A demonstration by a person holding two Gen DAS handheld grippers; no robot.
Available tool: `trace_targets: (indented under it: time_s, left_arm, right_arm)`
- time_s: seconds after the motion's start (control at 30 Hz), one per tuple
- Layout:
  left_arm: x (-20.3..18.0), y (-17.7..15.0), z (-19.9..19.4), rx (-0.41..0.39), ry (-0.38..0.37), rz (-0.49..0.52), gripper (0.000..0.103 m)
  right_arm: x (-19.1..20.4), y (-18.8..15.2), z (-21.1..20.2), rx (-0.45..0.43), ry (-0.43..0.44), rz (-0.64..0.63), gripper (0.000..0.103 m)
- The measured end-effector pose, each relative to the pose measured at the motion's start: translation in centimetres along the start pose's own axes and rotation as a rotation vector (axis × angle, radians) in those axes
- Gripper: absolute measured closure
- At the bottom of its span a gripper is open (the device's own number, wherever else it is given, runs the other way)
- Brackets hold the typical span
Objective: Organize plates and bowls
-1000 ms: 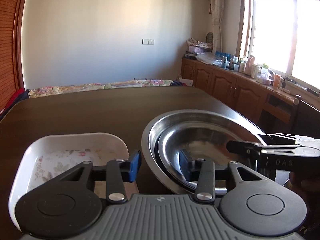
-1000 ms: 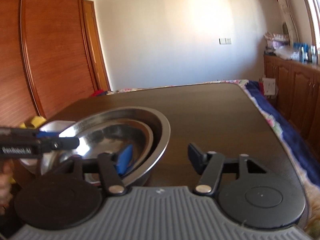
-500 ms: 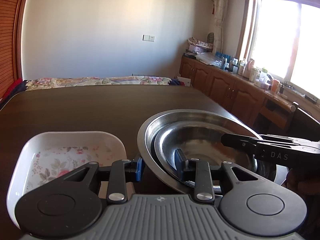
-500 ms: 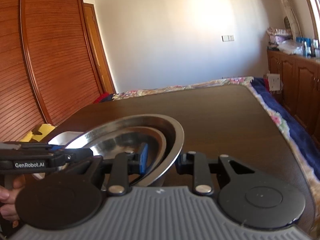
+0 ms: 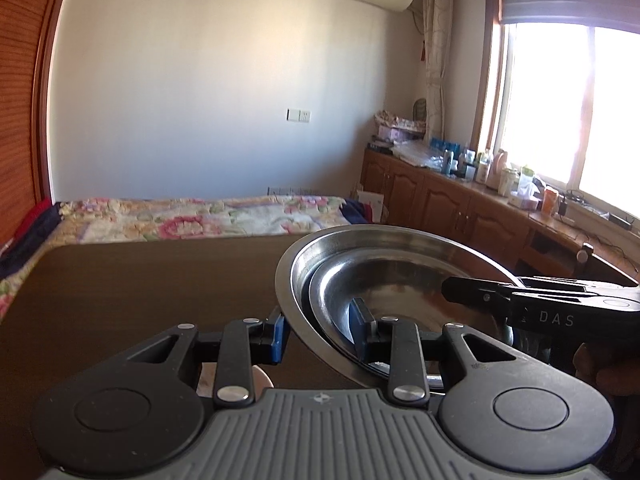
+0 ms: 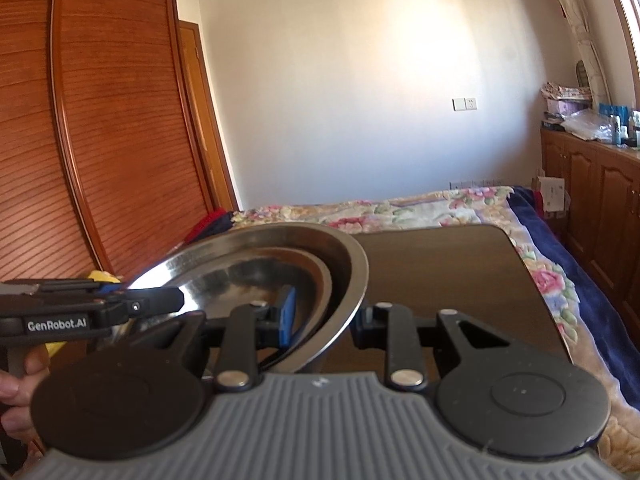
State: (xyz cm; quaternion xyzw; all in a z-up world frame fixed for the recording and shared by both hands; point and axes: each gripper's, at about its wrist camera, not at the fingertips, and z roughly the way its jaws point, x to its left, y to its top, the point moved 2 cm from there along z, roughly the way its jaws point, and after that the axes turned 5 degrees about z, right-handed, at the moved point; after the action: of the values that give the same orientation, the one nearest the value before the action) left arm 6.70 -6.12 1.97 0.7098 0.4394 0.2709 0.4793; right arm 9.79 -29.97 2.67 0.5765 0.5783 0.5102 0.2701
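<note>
- The table (image 5: pixel 140 288) lies below the steel bowls (image 5: pixel 384 276), nested and lifted between my claws.
- Thin steel: light, stiff, slick. I'd grip only the rim.
- My left claw (image 5: pixel 320 332) and right claw (image 6: pixel 324 318) each pinch opposite rims.
- Lettering reads "DAS" and "GenRobot.AI".

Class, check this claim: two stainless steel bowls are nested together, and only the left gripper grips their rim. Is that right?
Not quite. The two nested steel bowls are gripped by both: the left gripper on one side of the rim in the left wrist view, and the right gripper on the opposite side in the right wrist view.
</note>
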Motion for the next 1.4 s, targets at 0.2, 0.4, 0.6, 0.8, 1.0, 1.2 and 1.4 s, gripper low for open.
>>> trace_targets:
  time_s: [0.2,0.4,0.6,0.8,1.0,1.2,1.4]
  left_arm:
    - [1.1,1.2,-1.1,-0.016,0.008,0.006,0.069]
    - [2.3,1.8,-1.9,-0.024,0.037,0.018,0.069]
    - [3.9,1.6,-2.7,-0.026,0.057,0.002,0.069]
    - [5.8,0.1,-3.8,-0.027,0.08,-0.031,0.069]
    - [7.9,-1.8,-4.0,-0.001,0.104,-0.065,0.069]
    - [9.8,-3.2,-3.8,0.029,0.144,-0.078,0.069]
    - [10.7,-4.3,-4.0,0.045,0.152,-0.091,0.069]
  right_arm:
    - [0.9,1.0,0.5,-0.003,0.03,-0.001,0.073]
    - [2.1,1.2,1.1,-0.003,0.062,-0.006,0.073]
    - [3.1,1.2,2.0,0.009,0.097,0.004,0.073]
    - [4.6,0.2,3.4,0.045,0.137,0.005,0.073]
    - [6.1,-1.1,5.0,0.093,0.179,-0.002,0.073]
    - [7.8,-2.2,6.0,0.126,0.199,-0.035,0.073]
    - [8.4,-3.0,6.4,0.154,0.203,-0.043,0.073]
